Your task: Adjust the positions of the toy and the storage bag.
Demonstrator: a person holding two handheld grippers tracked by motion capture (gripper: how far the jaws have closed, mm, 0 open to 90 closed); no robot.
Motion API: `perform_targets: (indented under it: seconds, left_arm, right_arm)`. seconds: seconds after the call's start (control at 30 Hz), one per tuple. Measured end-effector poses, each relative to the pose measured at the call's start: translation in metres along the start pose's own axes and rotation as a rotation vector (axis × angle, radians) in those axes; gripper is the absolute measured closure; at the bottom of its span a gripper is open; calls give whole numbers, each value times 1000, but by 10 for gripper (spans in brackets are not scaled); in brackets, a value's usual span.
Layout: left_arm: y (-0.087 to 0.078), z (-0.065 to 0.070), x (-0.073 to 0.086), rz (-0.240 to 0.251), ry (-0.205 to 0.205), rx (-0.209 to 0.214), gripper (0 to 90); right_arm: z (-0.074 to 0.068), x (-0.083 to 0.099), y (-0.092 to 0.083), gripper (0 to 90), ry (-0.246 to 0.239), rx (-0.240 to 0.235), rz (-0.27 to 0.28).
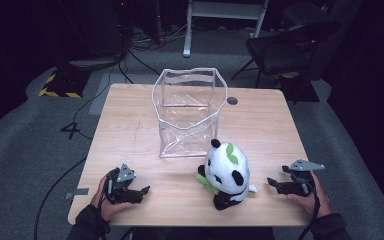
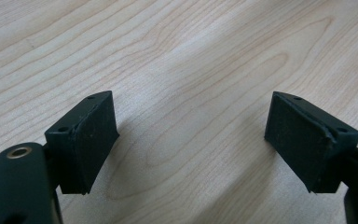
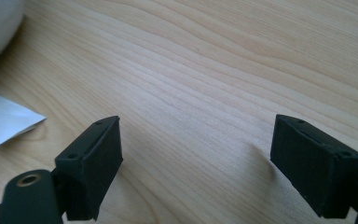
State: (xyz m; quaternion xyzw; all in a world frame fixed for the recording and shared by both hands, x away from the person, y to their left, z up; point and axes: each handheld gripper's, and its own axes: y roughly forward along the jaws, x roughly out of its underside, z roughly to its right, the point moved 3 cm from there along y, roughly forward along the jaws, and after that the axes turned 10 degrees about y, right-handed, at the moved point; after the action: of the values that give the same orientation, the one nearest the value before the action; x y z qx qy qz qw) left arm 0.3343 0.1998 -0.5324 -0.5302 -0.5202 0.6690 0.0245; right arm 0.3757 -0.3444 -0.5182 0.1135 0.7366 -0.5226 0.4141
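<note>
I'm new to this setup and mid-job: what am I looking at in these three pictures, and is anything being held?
The top picture looks down on a wooden table. A person holds a two-jaw tool in each hand: the left gripper and the right gripper. The other two pictures come from cameras riding on those grippers, looking along their black jaws. On the table sit a panda plush and, behind it, a clear plastic bag standing open. Both grippers are open over bare wood; nothing is held.

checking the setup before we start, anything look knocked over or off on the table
Nothing is spilled or damaged. The panda plush lies tipped on its side near the front edge. The clear bag stands open behind it, its front wall crumpled. Both grippers are open.
</note>
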Motion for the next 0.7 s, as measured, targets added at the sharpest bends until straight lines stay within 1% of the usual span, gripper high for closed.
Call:
perform_targets:
  seconds: [0.03, 0.17, 0.27, 0.33, 0.43, 0.47, 0.5, 0.57, 0.6, 0.63, 0.7]
  left_arm:
    - [0, 0, 0, 0, -1, 0, 170]
    - [0, 0, 0, -2, -1, -5, 170]
    - [0, 0, -1, -2, -4, -5, 170]
    - [0, 0, -1, -2, -4, -6, 169]
    - [0, 0, -1, -2, -5, -7, 169]
    - [0, 0, -1, -3, -5, -7, 170]
    - [0, 0, -1, -4, -5, -7, 170]
    - [0, 0, -1, -2, -5, -7, 170]
    - [0, 0, -1, -4, -5, -7, 170]
    - [0, 0, -1, -2, -5, -8, 170]
    - [0, 0, -1, -2, -5, -8, 170]
  right_arm:
    - [0, 0, 0, 168, 0, 0, 0]
    - [-11, -6, -10, 173, -28, -22, 22]
    - [-22, -9, -17, 176, -46, -55, 41]
    - [-28, -12, -21, 176, -56, -68, 50]
    - [-40, -15, -25, 172, -70, -105, 59]
    - [-47, -17, -28, 170, -85, -124, 67]
    - [-47, -17, -28, 170, -85, -124, 67]
    - [-55, -19, -31, 168, -96, -143, 74]
    - [-61, -21, -34, 168, -108, -160, 83]
    - [-61, -21, -34, 168, -108, -160, 83]
    - [-68, -22, -36, 168, -116, -176, 85]
